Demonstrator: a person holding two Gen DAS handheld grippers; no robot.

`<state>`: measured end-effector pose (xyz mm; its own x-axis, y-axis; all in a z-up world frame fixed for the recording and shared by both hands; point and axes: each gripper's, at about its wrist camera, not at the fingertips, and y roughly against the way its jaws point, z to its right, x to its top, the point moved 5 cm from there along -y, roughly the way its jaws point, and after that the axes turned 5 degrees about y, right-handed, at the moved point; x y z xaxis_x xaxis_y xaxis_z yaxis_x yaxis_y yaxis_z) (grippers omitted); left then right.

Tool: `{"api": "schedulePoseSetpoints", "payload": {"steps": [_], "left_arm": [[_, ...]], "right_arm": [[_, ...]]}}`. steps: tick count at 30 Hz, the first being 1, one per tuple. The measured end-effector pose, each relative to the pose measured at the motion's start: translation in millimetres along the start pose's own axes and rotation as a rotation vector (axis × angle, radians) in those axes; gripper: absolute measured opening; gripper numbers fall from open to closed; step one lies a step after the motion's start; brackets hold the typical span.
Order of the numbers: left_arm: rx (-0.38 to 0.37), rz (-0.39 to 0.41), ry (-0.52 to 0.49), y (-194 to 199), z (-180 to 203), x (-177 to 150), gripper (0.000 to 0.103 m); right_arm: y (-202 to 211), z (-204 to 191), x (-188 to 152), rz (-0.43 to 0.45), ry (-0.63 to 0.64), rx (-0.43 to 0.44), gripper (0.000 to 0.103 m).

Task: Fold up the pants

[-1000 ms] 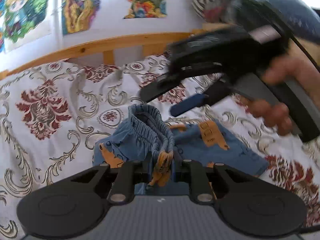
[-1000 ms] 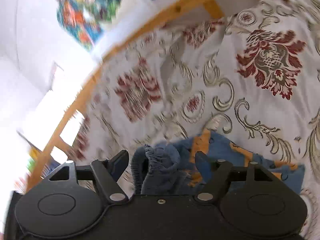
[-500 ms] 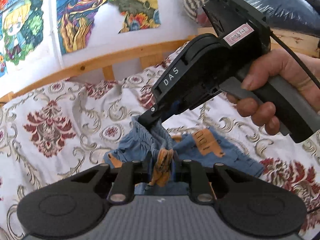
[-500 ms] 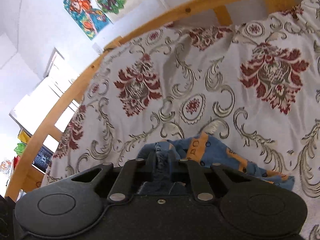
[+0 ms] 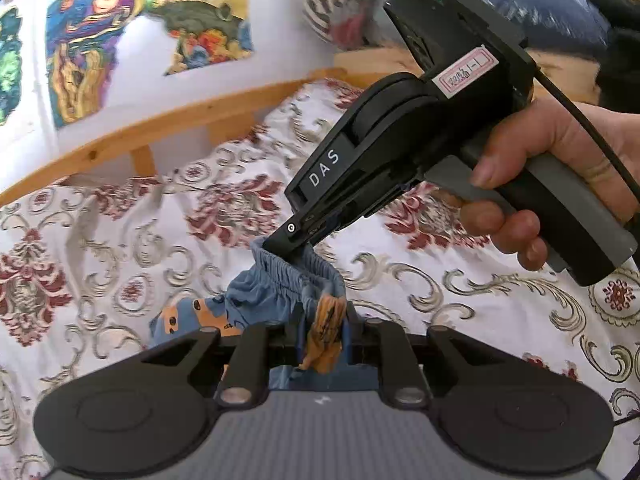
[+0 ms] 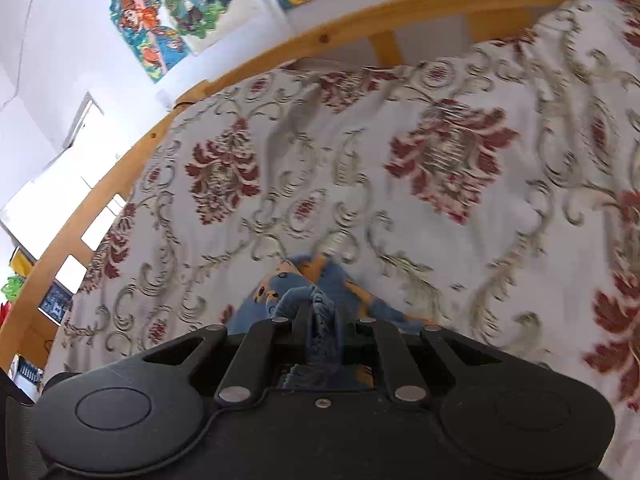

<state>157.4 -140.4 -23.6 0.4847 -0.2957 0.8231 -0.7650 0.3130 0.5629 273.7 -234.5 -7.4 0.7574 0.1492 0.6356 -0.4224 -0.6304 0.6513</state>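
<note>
Small blue pants (image 5: 264, 296) with orange patches hang between my two grippers above the bed. My left gripper (image 5: 324, 336) is shut on the waistband at an orange patch. My right gripper (image 5: 296, 246) is shut on the gathered elastic waistband a little farther along, seen from the side in the left wrist view. In the right wrist view the right gripper (image 6: 322, 326) pinches blue fabric, and the rest of the pants (image 6: 304, 280) hangs below it. Most of the legs are hidden behind the gripper bodies.
A bedspread (image 6: 440, 160) with red and beige floral pattern covers the bed. A wooden bed rail (image 5: 180, 124) runs along the far side, also in the right wrist view (image 6: 360, 12). Colourful posters (image 5: 92, 40) hang on the white wall. A striped cushion (image 5: 332, 0) lies at the back right.
The right gripper came down and closed on the waistband. Both grippers then lifted the pants off the bedspread, so the fabric now hangs bunched and less of it lies on the bed.
</note>
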Motion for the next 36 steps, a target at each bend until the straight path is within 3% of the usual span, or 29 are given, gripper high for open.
{"api": "schedulePoseSetpoints", "payload": {"steps": [5,11,16,18,20,22,29,33,36], "left_arm": [[0.000,-0.038,-0.063,-22.8,21.0,-17.2,0.019],[-0.032,-0.082,-0.001,-34.9,15.3,-29.9,0.024],[-0.107,-0.100,0.103,-33.1,3.2,-32.7,0.038],[-0.113,-0.111,0.116,-32.5,1.4,-33.9,0.042],[-0.119,-0.119,0.123,-31.1,0.9,-34.4,0.047],[-0.134,-0.129,0.145,-28.1,-0.6,-34.6,0.057],[-0.119,-0.139,0.192,-5.2,-13.0,-32.6,0.076],[-0.058,-0.121,0.227,14.7,-34.5,-31.9,0.088],[0.019,-0.083,0.273,29.9,-61.1,-33.8,0.099]], "right_arm": [[-8.9,23.2,-20.8,0.004,-0.030,-0.004,0.011],[-17.1,33.3,-32.0,0.008,-0.042,-0.017,0.011],[-18.8,33.9,-34.6,0.011,-0.028,-0.047,0.015],[-17.5,34.4,-36.0,0.015,-0.029,-0.065,0.026],[-14.1,36.2,-37.3,0.021,-0.043,-0.075,0.030],[-8.8,37.1,-38.7,0.027,-0.043,-0.101,0.040],[15.0,38.8,-44.6,0.096,-0.078,-0.159,0.075],[27.7,30.3,-51.9,0.149,-0.059,-0.221,0.086],[34.0,10.8,-62.4,0.188,0.021,-0.276,0.087]]}}
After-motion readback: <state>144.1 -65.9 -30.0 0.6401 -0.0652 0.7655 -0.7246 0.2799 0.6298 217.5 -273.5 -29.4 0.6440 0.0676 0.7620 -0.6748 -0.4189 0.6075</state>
